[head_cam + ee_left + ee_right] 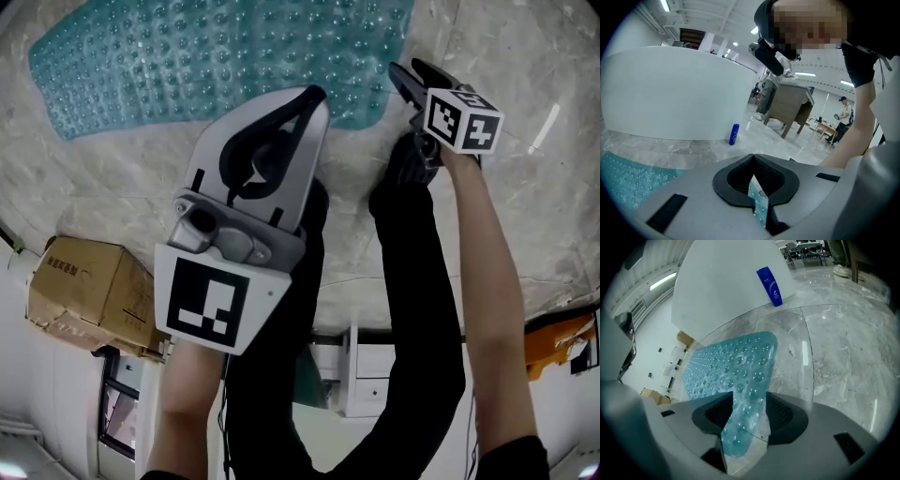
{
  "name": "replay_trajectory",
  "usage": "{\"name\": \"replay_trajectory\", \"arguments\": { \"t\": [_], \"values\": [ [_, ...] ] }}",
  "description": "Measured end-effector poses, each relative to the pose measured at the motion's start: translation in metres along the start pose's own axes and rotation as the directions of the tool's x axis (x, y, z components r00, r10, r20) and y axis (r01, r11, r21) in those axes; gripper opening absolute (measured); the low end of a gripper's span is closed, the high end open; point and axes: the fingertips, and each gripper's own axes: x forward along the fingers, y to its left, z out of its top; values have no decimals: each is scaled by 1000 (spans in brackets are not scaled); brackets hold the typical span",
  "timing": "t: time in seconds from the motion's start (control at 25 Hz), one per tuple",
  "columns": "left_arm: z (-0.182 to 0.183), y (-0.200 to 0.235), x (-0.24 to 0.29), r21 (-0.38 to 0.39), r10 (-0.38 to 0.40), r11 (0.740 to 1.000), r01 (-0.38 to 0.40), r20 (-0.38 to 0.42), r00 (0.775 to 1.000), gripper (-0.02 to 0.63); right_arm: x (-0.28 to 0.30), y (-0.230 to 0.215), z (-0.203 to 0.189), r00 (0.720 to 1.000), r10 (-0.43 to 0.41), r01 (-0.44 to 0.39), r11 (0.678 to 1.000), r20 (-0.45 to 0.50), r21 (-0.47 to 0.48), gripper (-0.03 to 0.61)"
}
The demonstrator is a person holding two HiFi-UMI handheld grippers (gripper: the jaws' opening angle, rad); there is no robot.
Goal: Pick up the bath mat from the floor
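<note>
Right gripper view: the right gripper (pixel 749 394), jaws apart, frames a corner of the bath mat (pixel 736 364), likely to pinch it; the left gripper (pixel 753 156), jaws together, hovers above the mat.

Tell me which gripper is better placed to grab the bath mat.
Right. The right gripper has its jaws apart with a corner of the bath mat between them; the left gripper has its tips together.

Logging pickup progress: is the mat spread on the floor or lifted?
Spread flat on the floor. The mat lies unfolded, one corner between the open fingers of the right gripper, not pinched.
</note>
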Motion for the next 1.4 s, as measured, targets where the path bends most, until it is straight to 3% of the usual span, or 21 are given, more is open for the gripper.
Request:
{"name": "replay_trajectory", "arguments": {
  "t": [0.28, 0.72, 1.12, 1.4],
  "values": [
    [-10, 16, 11, -5, 6, 1000, -6, 1, 1000, 12, 29, -5, -3, 998, 63, -62, 995, -12, 79, 221],
    [-20, 17, 7, -32, 3, 999, -4, -9, 1000, 12, 37, -9, -5, 1000, 8, -12, 986, 27, 166, 224],
    [-20, 10, 8, -52, -4, 999, 4, -8, 1000, 12, 39, -10, -8, 1000, 4, -7, 987, 18, 159, 222],
    [-22, 3, 8, -64, 7, 998, -8, -11, 1000, 12, 45, 7, -5, 997, 71, -70, 992, -8, 106, 222]
  ]
}}
